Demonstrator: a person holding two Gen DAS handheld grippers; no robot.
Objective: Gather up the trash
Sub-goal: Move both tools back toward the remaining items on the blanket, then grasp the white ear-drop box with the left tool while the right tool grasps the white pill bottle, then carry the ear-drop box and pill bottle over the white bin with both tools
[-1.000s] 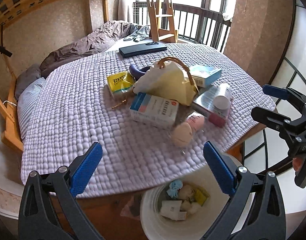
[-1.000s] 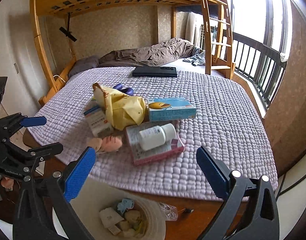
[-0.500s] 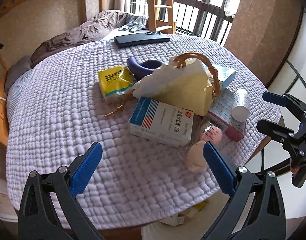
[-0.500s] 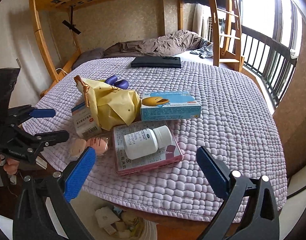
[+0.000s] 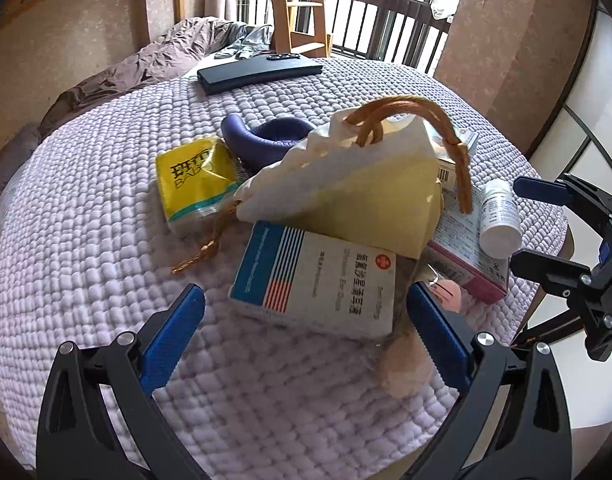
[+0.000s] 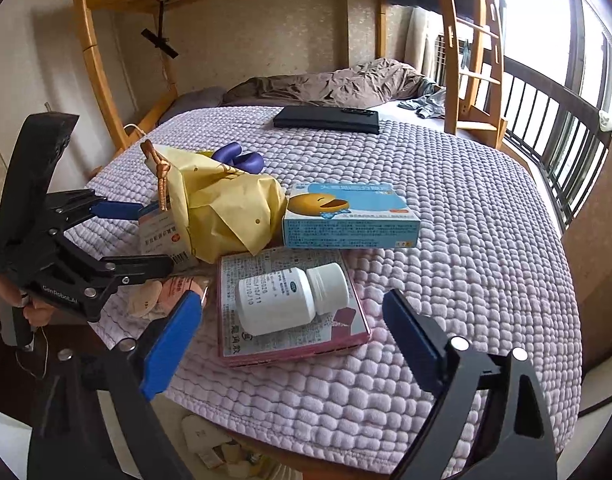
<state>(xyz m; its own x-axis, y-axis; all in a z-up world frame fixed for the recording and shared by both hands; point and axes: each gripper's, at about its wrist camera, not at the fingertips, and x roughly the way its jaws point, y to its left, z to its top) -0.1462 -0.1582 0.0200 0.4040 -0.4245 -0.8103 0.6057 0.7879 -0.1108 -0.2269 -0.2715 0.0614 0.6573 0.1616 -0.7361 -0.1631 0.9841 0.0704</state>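
Trash is piled on the lavender quilted bed (image 6: 446, 208), the yellow paper bag (image 6: 225, 208) in the middle, then the striped medicine box (image 5: 314, 280) beside it. Left gripper (image 5: 306, 320), jaws spread, straddles that box untouched. Right gripper (image 6: 291, 336), jaws closing, flanks the white pill bottle (image 6: 281, 300) atop a pink box (image 6: 289, 344), no contact yet.

A: Where's the light from?

B: Daylight through the window (image 6: 562, 52) by the railing; the panes are blown out white.

A: Shadows?

B: Soft ones only, under the yellow bag (image 5: 370, 196) and the boxes on the quilt (image 6: 466, 216).

A: Sharpness?

B: The centre is crisp and box print is readable. The fisheye bends the bunk frame (image 6: 93, 64) and darkens the corners. The pale wrapper (image 5: 406, 364) looks smeared.
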